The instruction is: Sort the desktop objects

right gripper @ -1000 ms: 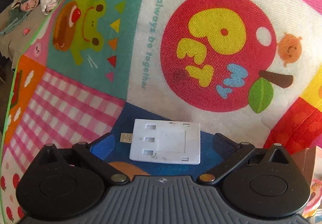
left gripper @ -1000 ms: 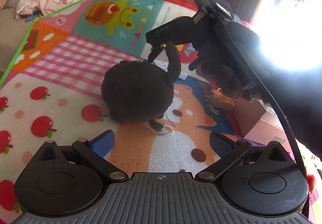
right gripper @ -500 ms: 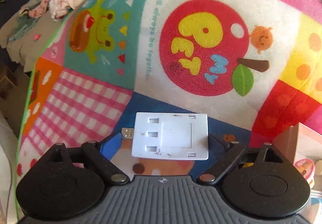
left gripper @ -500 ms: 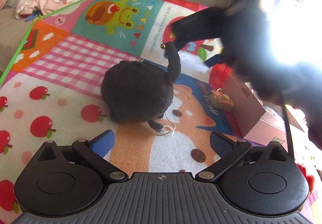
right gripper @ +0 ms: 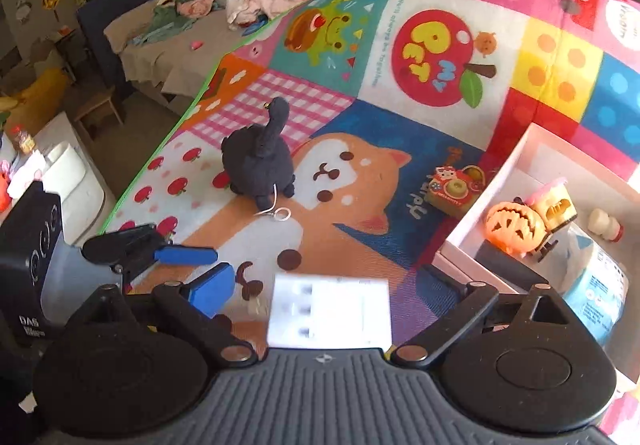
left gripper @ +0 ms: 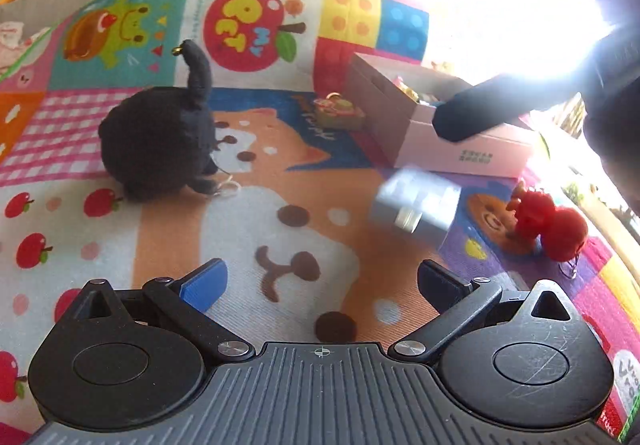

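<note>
The right hand-held gripper (right gripper: 320,295) has its jaws opening, with the blurred white USB hub (right gripper: 330,311) between them, not visibly pressed, in the air above the play mat (right gripper: 400,245). The left hand-held gripper (left gripper: 320,281) is spread wide, empty. Beyond sit the black plush cat (left gripper: 160,141) and pink box (left gripper: 460,149).

The play mat (right gripper: 420,149) reads "MY PET" on its red apple.

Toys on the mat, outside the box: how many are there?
3. A black plush is on the left, a camera toy lies by the far corner of the box, and a red toy lies by its near end. Glare may hide others.
</note>
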The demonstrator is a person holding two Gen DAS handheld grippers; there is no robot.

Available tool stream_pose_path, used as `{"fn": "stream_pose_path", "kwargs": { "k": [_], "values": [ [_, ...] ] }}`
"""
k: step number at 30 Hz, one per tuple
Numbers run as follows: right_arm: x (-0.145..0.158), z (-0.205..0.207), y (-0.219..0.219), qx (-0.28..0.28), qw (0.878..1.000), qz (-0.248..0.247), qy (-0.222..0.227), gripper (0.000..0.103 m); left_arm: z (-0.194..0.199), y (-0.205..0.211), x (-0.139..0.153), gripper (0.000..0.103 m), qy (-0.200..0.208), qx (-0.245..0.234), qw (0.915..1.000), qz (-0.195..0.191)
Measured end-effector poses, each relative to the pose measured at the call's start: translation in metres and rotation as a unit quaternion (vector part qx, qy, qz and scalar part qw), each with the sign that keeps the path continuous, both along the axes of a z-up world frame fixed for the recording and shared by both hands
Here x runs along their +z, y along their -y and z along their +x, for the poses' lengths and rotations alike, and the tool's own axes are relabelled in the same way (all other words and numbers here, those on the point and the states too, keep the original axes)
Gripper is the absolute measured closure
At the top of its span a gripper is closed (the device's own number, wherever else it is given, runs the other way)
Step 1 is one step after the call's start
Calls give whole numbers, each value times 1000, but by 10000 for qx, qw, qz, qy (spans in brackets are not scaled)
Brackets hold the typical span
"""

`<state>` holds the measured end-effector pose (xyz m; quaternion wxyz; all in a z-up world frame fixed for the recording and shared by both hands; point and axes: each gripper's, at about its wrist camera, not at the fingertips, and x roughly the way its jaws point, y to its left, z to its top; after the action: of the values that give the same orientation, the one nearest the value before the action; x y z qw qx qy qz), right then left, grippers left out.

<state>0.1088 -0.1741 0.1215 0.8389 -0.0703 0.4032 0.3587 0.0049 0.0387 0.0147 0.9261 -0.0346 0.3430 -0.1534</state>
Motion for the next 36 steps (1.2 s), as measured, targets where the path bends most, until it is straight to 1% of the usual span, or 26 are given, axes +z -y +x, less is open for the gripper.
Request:
{"fn": "stream_pose_path", "kwargs": {
  "k": [3,5,6,8,10,14,16,18,20,22,24,26,27,31,33,35,36],
  "values": [
    [2,2,43,-585,9976,367,20,3,-4,18,3,0,-49,-213,9998,41],
    [1,0,72,-1009,9939,423,128,2,-4,30,3,0,-73,-327,9994,130],
    [0,-4,87,-1241,9912,387,237,2,-3,36,2,0,-75,-373,9991,187],
    [-4,-16,108,-1540,9866,198,496,1,0,48,2,0,-87,-437,9987,249],
    [-13,-31,122,-1665,9835,-37,711,0,3,60,2,0,-97,-524,9982,288],
    [-33,-57,133,-1560,9846,-217,756,0,8,79,3,0,-18,-524,9975,484],
    [-42,-69,131,-1463,9859,-239,777,0,11,84,5,0,52,-341,9973,646],
    [-50,-77,126,-1320,9876,-275,809,0,17,84,6,0,128,-56,9965,828],
    [-55,-81,121,-1256,9879,-311,852,0,26,79,5,0,30,153,9965,823],
    [-60,-84,117,-1255,9880,-321,842,0,36,72,4,0,-79,499,9959,747],
    [-62,-85,118,-1276,9883,-287,784,0,44,65,3,0,-122,609,9961,622],
    [-64,-86,119,-1323,9880,-304,739,0,48,63,2,0,-220,578,9969,495],
    [-65,-86,120,-1351,9876,-331,726,0,47,63,2,0,-265,466,9978,377],
    [-72,-85,123,-1425,9868,-442,632,0,36,77,0,0,-297,-206,9993,99],
    [-77,-85,121,-1425,9864,-542,613,0,31,84,-3,0,-216,-313,9990,242],
    [-82,-87,118,-1391,9862,-649,627,0,32,88,-5,0,-182,-285,9985,419],
    [-83,-87,116,-1361,9863,-685,632,0,33,89,-4,0,-183,-270,9987,400]
  ]
}}
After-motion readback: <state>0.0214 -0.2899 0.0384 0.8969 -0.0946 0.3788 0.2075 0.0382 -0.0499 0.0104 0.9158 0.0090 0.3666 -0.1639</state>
